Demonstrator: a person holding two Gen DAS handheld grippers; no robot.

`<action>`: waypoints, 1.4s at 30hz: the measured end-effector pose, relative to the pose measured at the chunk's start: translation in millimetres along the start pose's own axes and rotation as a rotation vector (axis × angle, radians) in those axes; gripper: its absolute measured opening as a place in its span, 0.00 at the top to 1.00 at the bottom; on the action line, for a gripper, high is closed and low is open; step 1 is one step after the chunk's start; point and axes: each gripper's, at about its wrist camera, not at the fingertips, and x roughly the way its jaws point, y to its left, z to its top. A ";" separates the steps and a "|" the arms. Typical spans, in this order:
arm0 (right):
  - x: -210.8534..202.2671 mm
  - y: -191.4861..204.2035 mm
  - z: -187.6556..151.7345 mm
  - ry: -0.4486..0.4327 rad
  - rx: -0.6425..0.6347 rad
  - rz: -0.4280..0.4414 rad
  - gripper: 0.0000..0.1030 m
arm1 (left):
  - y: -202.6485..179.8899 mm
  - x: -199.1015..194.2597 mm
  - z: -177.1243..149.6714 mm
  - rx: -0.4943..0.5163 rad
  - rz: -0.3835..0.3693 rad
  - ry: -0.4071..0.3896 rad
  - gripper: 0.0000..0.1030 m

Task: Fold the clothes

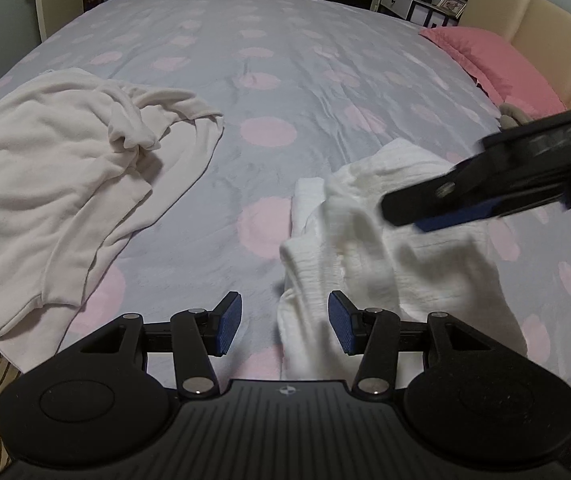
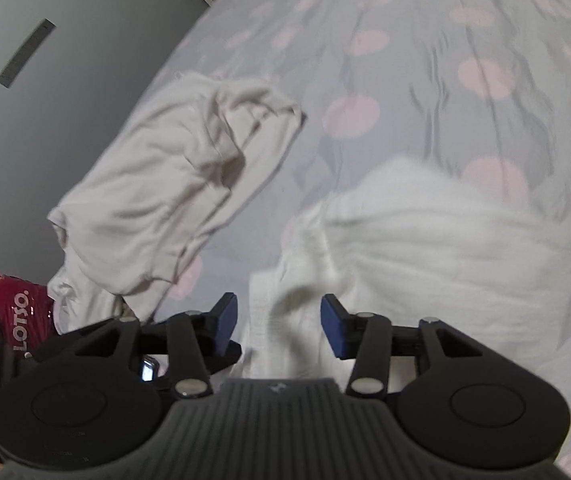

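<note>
item: white crinkle-weave garment (image 1: 365,240), bunched, lying on the bedspread (image 1: 285,80) (grey w/ pink dots), near edge, right of the cream top (image 1: 57,168). second item: cream top, jersey-type knit, rumpled and partly doubled over itself, left of the white garment w/ a strip of bare spread between; neither lies in a neat fold as seen. handling, by judgement: both light, soft, limp, no stiffness; cloth will sag and drag, crinkle weave prob. grippy rather than slick; not fragile. hold pts: pinch a hem or corner edge, single layer if poss., e.g. the white garment's near-left edge just ahead of the left gripper (image 1: 283,324). left gripper: jaws parted, nothing between pads, low over the spread at that edge. right gripper (image 2: 279,320): jaws apart, poised above the white garment; its own view is motion-blurred, so cloth contact unclear, prob. none. pink pillow (image 1: 485,56) far beyond the white garment, by the headboard.
</note>
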 end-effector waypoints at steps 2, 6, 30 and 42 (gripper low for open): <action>-15.0 0.2 -0.5 -0.029 -0.024 -0.005 0.44 | -1.6 -4.3 -1.0 -0.001 -0.012 -0.012 0.55; -37.3 -7.0 -13.2 -0.062 -0.100 -0.076 0.44 | -10.0 -12.4 -6.9 0.009 -0.050 -0.034 0.55; -19.8 -32.7 -171.4 0.064 -0.471 -0.212 0.79 | -32.1 2.5 -73.9 0.026 0.084 0.010 0.83; -64.8 -36.8 -131.4 -0.171 -0.437 -0.308 0.75 | -59.0 -31.7 -45.6 -0.010 0.138 -0.216 0.62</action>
